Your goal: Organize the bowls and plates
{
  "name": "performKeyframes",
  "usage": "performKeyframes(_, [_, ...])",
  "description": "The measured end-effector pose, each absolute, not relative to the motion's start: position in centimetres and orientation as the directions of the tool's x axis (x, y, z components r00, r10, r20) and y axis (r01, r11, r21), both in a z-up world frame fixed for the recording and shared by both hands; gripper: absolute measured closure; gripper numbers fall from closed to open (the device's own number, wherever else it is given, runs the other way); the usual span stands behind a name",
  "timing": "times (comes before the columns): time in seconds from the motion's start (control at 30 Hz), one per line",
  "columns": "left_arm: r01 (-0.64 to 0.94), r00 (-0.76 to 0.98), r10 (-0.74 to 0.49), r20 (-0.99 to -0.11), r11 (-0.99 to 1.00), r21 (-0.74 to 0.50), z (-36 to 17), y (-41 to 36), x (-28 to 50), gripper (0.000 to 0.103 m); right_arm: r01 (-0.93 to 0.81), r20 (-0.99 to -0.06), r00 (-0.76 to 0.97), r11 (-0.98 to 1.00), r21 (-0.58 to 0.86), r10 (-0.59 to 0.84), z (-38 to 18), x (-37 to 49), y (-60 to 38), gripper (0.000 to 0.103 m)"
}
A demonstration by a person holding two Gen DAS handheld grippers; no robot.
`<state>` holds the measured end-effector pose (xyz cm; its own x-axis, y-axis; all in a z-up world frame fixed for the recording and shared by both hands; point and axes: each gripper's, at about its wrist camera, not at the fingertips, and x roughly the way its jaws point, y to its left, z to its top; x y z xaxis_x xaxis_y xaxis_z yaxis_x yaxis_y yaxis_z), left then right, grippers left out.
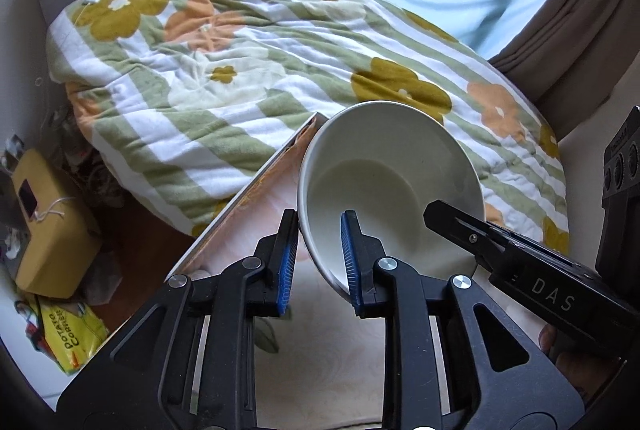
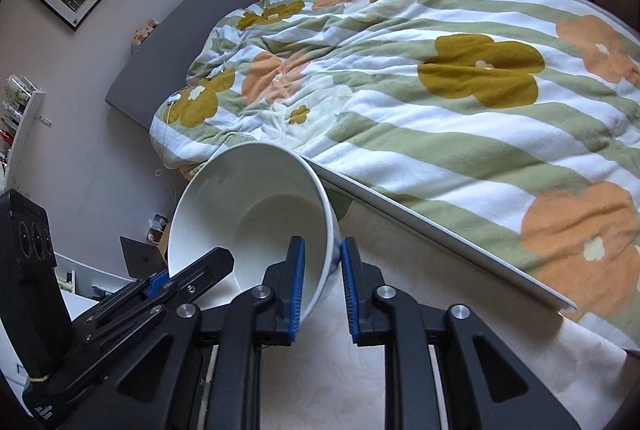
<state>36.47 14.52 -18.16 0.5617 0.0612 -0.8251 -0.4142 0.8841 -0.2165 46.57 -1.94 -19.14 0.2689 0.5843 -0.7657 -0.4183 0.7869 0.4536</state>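
A white bowl point(image 1: 392, 166) hangs tilted above the cream-clothed table point(image 1: 320, 370), held from two sides. My left gripper point(image 1: 320, 262) is shut on the bowl's near rim, one blue pad inside the wall and one outside. In the left wrist view the right gripper point(image 1: 444, 216) comes in from the right onto the opposite rim. The right wrist view shows the same bowl point(image 2: 248, 198) with my right gripper point(image 2: 323, 284) shut on its right wall, pads on either side. There the left gripper point(image 2: 216, 262) grips the rim at lower left. The bowl looks empty.
A bed with a floral striped quilt point(image 1: 240, 78) lies just beyond the table's edge point(image 2: 440, 242). A yellow box point(image 1: 52, 226) and a snack bag point(image 1: 76, 338) sit on the floor at left. A laptop point(image 2: 142, 258) and shelves stand by the wall.
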Motion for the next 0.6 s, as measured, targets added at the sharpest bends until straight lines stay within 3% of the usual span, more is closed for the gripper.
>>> performKeyframes(0.3, [-0.308, 0.622, 0.036, -0.782, 0.93, -0.202, -11.0, 6.4, 29.8, 0.084, -0.38, -0.71, 0.374, 0.797, 0.47, 0.597, -12.7, 38.0, -9.8, 0.086])
performKeyframes(0.6, [-0.155, 0.641, -0.076, -0.764, 0.962, -0.226, -8.1, -3.8, 22.3, 0.084, -0.29, -0.694, 0.498, 0.854, 0.432, 0.52, -8.8, 27.8, -19.2, 0.086])
